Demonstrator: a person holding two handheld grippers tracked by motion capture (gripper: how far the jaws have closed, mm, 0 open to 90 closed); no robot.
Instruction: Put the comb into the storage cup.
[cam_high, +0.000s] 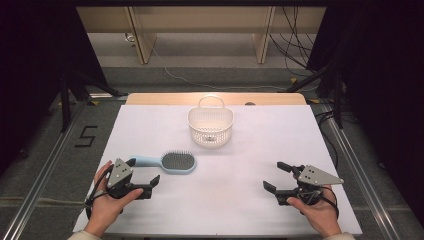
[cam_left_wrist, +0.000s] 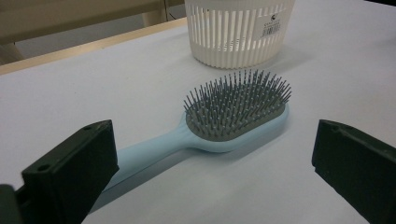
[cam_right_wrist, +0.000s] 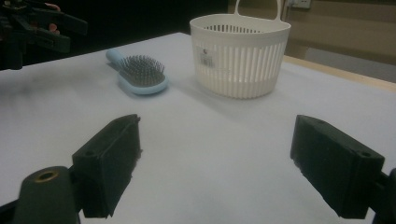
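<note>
Black left gripper (cam_high: 146, 178) low, fingers (cam_left_wrist: 70, 172) spread, hairbrush (cam_left_wrist: 224, 116) ahead

The hairbrush (cam_left_wrist: 233, 123) looks like smooth pale-blue plastic with a matt grey bristle pad. The basket (cam_high: 210, 125) is slotted cream plastic, slightly glossy. The tabletop (cam_high: 240, 200) is matt white, wood-edged; jaws are matt black plastic.

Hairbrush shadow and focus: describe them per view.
High view: hairbrush evenly lit, faint shadow. Left gripper view: bristles sharp, a soft shadow under the handle, near fingers blurred. Right gripper view: dimmer and grainy, basket shading the table beside it.
</note>
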